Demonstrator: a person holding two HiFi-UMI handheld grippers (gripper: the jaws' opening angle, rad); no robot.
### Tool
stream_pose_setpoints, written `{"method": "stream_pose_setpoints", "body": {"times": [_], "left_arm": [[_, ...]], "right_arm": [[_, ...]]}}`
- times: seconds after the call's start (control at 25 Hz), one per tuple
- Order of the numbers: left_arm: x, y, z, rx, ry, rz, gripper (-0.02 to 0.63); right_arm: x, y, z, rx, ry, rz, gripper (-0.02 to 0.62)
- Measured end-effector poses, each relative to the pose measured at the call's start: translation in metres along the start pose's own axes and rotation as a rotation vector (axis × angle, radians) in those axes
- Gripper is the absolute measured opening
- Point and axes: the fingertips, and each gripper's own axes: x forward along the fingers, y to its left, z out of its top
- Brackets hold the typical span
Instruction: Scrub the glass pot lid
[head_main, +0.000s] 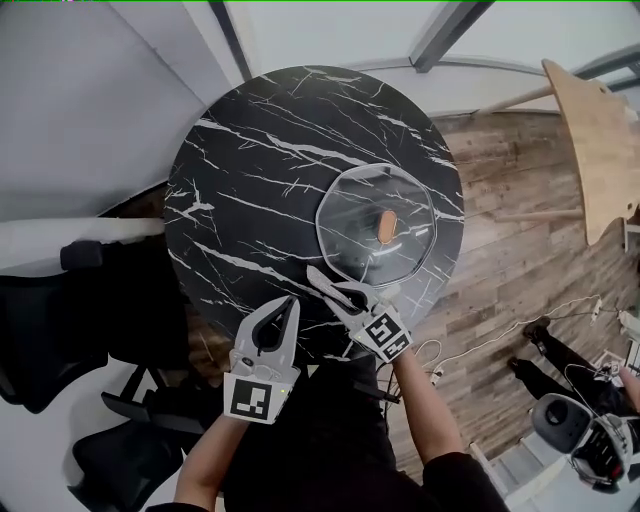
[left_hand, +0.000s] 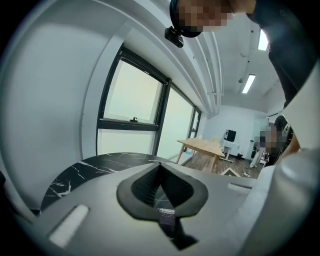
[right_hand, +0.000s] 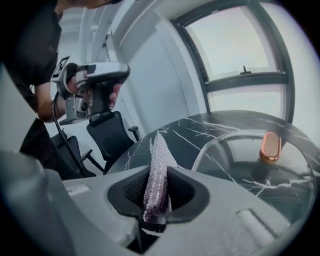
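Note:
The glass pot lid (head_main: 360, 215) with an orange knob (head_main: 386, 226) lies flat on the right half of the round black marble table (head_main: 260, 160). My right gripper (head_main: 335, 292) hovers at the lid's near rim, shut on a silvery scrub cloth (right_hand: 158, 160) that sticks out past its jaws. The right gripper view shows the lid (right_hand: 235, 165) and its knob (right_hand: 270, 146) just ahead to the right. My left gripper (head_main: 288, 306) is held over the table's near edge, left of the lid. Its jaws are shut, and I see nothing between the tips (left_hand: 160, 167).
Black office chairs (head_main: 60, 330) stand to the left of the table. A light wooden table (head_main: 595, 140) is at the far right over the wood floor (head_main: 510, 250). Cables and another person's legs (head_main: 550, 350) are at the lower right.

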Motion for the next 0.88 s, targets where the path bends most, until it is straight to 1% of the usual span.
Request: {"method": "stream_pose_setpoints", "body": {"times": [0.12,0.2,0.32,0.4,0.48,0.52,0.6,0.68,0.72,0.76,0.88], "left_arm": [[0.01,-0.006,0.006,0.038,-0.003,-0.02,0.003],[0.018,-0.01,0.011,0.062,-0.008,-0.029,0.003],[0.03,-0.015,0.02,0.071,-0.032,-0.026,0.003],[0.036,-0.019,0.026,0.064,-0.052,-0.015,0.003],[0.042,-0.023,0.031,0.05,-0.071,0.003,0.002],[0.046,-0.024,0.033,0.041,-0.081,0.013,0.003],[0.051,-0.028,0.036,0.019,-0.094,0.033,0.002],[0.053,-0.034,0.036,0.004,-0.095,0.046,0.003],[0.055,-0.036,0.035,0.0,-0.09,0.049,0.003],[0.056,-0.039,0.033,-0.004,-0.082,0.052,0.002],[0.067,-0.042,0.027,-0.006,-0.067,0.065,0.003]], "right_arm": [[-0.024,0.003,0.018,-0.024,-0.067,-0.019,0.071],[-0.043,-0.001,0.033,-0.027,-0.111,-0.057,0.072],[-0.073,-0.017,0.04,-0.021,-0.161,-0.125,0.072],[-0.096,-0.031,0.048,0.014,-0.18,-0.188,0.072],[-0.12,-0.053,0.051,0.059,-0.211,-0.271,0.074],[-0.131,-0.066,0.049,0.092,-0.235,-0.314,0.074],[-0.152,-0.093,0.041,0.199,-0.274,-0.412,0.074],[-0.17,-0.119,0.027,0.304,-0.263,-0.52,0.074],[-0.176,-0.13,0.02,0.325,-0.242,-0.565,0.074],[-0.181,-0.14,0.014,0.323,-0.216,-0.601,0.072],[-0.185,-0.165,0.001,0.252,-0.148,-0.671,0.074]]}}
